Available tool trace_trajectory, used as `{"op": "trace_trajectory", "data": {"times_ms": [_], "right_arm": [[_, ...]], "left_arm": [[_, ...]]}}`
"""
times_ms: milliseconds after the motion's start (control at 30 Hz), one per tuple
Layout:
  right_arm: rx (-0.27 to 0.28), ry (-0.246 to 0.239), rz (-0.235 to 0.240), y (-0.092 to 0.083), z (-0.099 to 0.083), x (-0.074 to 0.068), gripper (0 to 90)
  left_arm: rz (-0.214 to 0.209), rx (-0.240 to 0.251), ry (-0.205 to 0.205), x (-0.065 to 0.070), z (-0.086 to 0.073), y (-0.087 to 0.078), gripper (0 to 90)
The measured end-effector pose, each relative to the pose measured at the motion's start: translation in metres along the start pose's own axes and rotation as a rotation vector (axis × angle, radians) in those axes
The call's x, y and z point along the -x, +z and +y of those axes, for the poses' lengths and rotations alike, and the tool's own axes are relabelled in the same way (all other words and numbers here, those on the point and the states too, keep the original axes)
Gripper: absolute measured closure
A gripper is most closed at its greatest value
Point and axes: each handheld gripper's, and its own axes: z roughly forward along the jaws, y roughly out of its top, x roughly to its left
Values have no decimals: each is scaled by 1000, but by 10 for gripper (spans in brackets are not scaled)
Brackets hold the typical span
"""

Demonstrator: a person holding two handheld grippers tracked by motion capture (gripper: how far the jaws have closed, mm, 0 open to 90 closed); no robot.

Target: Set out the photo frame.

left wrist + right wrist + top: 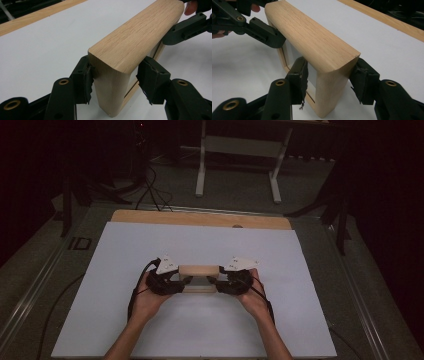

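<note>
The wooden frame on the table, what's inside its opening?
Inside the wooden frame sits a pale grey panel behind a thin inner lip. Its far side is covered by the frame.

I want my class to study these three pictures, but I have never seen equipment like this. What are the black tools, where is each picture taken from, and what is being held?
A person holds a hand-operated two-jaw tool in each hand: the left gripper and the right gripper. One picture looks down from above the white sheet covering the table. The other two come from cameras riding on each gripper, looking along its black jaws. Between them stands a wooden frame, upright on its edge. Each gripper's jaws straddle one end of it, clamping the wood, as far as the close views show.
</note>
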Motion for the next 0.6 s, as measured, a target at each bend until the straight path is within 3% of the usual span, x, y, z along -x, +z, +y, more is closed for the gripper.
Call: {"op": "trace_trajectory", "data": {"times_ms": [200,600], "right_arm": [[2,8,-12,0,0,3,498],[20,57,-22,4,0,10,490]], "left_arm": [[1,-5,2,-1,4,4,470],[-29,13,-33,-11,6,11,468]]}}
